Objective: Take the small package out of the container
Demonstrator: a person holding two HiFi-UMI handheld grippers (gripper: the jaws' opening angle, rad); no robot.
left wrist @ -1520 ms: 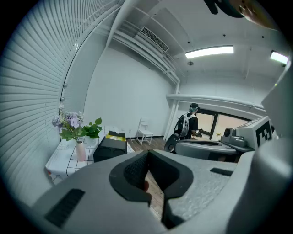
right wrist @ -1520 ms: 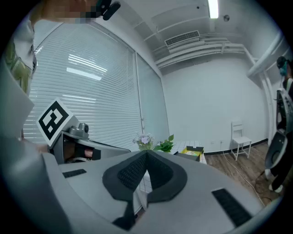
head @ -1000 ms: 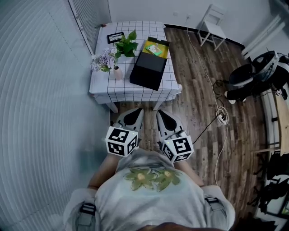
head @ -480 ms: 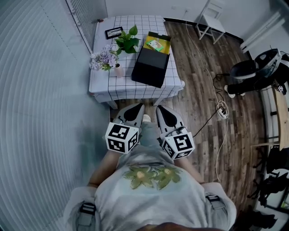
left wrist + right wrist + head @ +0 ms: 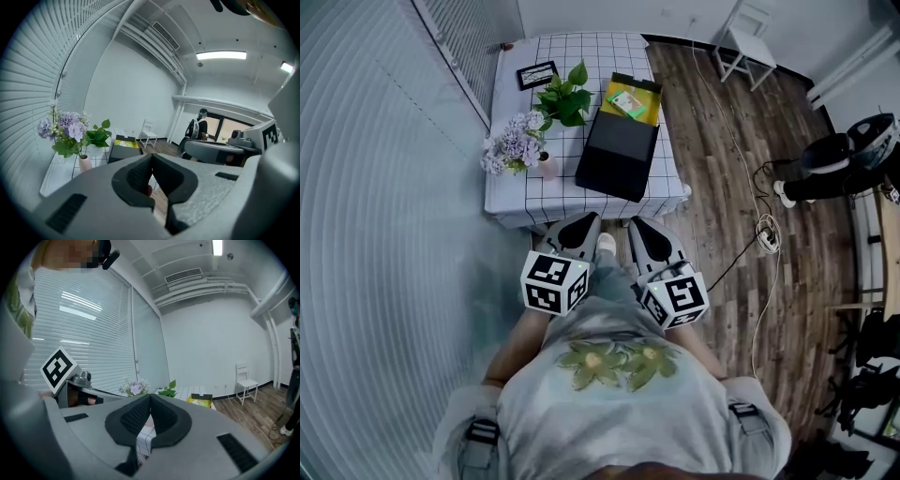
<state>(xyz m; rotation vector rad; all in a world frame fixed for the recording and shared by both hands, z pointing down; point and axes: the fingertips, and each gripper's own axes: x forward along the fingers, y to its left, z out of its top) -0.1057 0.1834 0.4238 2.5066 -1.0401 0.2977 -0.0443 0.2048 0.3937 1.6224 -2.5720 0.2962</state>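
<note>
A black container (image 5: 620, 144) lies with its lid open on the table with a checked cloth (image 5: 520, 192). Its yellow inside holds a small green package (image 5: 629, 101). Both grippers are held low in front of the person's body, short of the table's near edge and apart from the container. My left gripper (image 5: 578, 231) is shut with nothing in it, and my right gripper (image 5: 645, 236) is likewise shut and empty. From the left gripper (image 5: 151, 157) view, the container (image 5: 122, 146) sits beyond the jaws. The right gripper (image 5: 150, 397) view shows the container (image 5: 200, 401) far off to the right.
Purple flowers in a pink vase (image 5: 516, 148), a green plant (image 5: 566, 94) and a picture frame (image 5: 537, 73) stand on the table's left half. Window blinds (image 5: 384, 187) run along the left. A white chair (image 5: 748, 52), floor cables (image 5: 764, 239) and a person (image 5: 834, 169) are on the right.
The person has stepped toward the table, so its near edge now lies just beyond the gripper tips. Both grippers stay shut and side by side.
</note>
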